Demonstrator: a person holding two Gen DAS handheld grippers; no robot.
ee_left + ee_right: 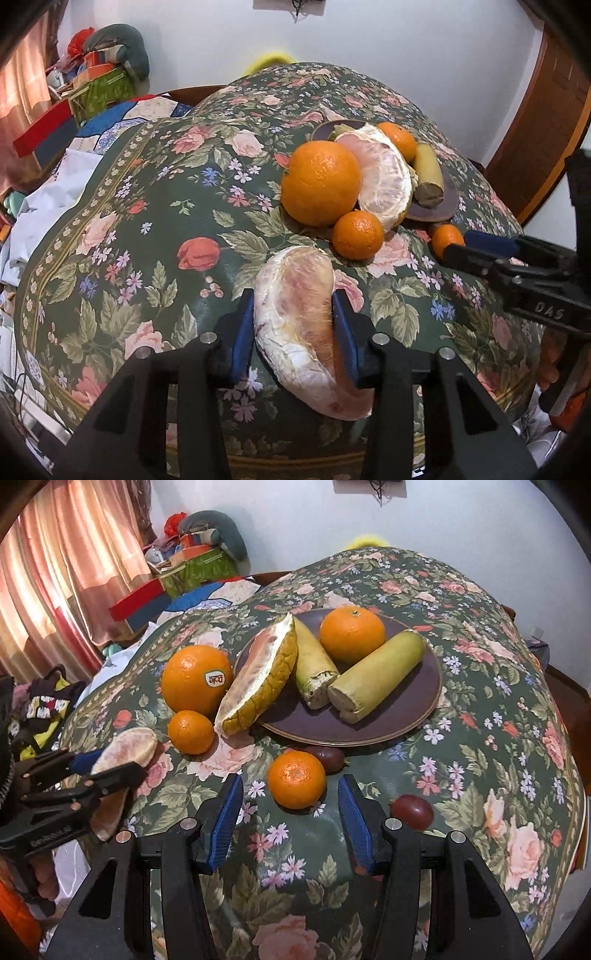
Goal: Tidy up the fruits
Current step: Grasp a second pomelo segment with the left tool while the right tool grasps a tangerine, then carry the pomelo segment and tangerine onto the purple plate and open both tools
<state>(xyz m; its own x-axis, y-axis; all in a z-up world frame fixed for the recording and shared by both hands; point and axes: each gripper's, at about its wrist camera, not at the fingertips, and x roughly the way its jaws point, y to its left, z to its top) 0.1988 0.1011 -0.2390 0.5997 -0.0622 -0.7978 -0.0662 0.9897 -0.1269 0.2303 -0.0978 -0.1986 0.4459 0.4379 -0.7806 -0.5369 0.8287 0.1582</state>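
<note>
1. A floral tablecloth [480,716] is filling most of both frames, its edges bending away under the fisheye lens.
2. A dark plate [399,716] is sitting at upper centre of the right wrist view, carrying two pale green cut stalks [376,672], an orange [351,634] and part of an unpeeled pomelo wedge [258,679]; what the stalks are is hard to make out.
3. The left gripper [293,328] is pinching a peeled pomelo segment [299,332] at lower centre of its own view, long axis running from the bottom of the frame up toward the plate, its near end hanging below the fingers.
4. A large orange [195,679] is lying at left of the plate.
5. The right gripper [291,812] is standing spread around a small mandarin [296,784], fingers apart from it.
6. A dark round fruit [412,811] is lying just right of those fingers; another is half hidden behind the mandarin.
</note>
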